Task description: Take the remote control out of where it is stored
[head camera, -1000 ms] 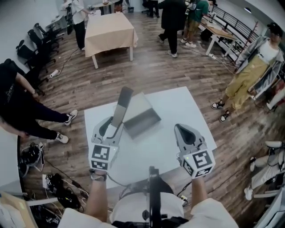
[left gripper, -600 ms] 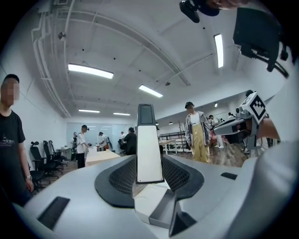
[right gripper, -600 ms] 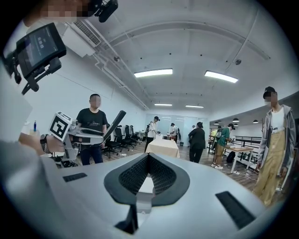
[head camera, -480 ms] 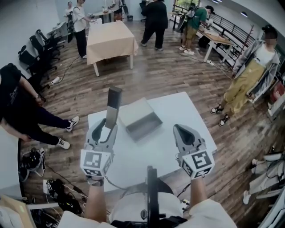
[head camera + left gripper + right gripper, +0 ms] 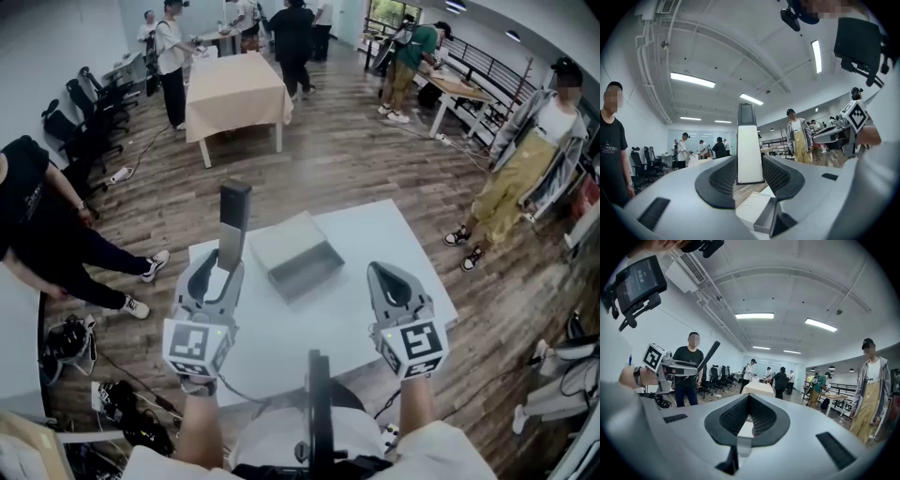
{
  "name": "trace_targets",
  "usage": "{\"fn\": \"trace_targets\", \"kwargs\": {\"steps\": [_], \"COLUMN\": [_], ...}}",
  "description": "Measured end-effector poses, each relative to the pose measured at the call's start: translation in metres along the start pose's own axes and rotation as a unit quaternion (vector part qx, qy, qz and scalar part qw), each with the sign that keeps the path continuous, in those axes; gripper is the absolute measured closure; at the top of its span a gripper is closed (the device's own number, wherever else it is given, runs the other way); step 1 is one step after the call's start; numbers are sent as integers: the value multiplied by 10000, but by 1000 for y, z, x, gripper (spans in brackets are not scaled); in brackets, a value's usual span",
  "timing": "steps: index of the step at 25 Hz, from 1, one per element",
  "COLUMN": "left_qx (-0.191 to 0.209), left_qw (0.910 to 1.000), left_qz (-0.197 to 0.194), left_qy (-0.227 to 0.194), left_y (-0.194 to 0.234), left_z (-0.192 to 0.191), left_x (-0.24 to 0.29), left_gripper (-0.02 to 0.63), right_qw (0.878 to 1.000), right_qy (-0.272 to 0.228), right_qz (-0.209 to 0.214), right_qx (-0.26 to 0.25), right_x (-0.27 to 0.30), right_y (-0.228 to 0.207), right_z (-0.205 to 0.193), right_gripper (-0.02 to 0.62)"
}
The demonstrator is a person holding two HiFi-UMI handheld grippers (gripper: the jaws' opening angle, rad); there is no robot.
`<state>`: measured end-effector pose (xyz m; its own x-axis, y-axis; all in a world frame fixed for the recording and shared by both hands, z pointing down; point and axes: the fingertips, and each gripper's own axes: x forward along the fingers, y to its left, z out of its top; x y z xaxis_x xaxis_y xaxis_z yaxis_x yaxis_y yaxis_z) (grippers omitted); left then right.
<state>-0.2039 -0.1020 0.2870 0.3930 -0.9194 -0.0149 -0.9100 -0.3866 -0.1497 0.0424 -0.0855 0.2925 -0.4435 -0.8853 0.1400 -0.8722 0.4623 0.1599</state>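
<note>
left gripper [image 5: 750,165]: clamped on remote control [image 5: 750,149], upright between jaws, by table [image 5: 281,328] far-left corner | right gripper [image 5: 749,401]: jaws together, nothing between

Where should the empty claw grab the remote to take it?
Probably the free far half of the remote, beyond the left gripper, which clamps its near end. That part sticks out clear, so the right gripper could come from its own side, closing on the flat faces.

head: high, steeply down on table [image 5: 375,244] | gripper views: low, facing across room | head+left share box [image 5: 298,258]
</note>
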Motion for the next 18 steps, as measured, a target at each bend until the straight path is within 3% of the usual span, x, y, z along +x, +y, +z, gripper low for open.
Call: {"fn": "trace_targets", "kwargs": {"steps": [18], "left_qx": [-57], "left_qw": [9999], "left_qz": [-111], "left_qy": [-31], "left_y": [-8], "left_z": [8], "left_x": [7], "left_gripper": [430], "right_qw": [10000], "right_qy": [-47], "right_qz": [-6], "right_qx": [75], "right_x": [-1], "right_y": [-5], "right_z": [1], "right_gripper": [597]}}
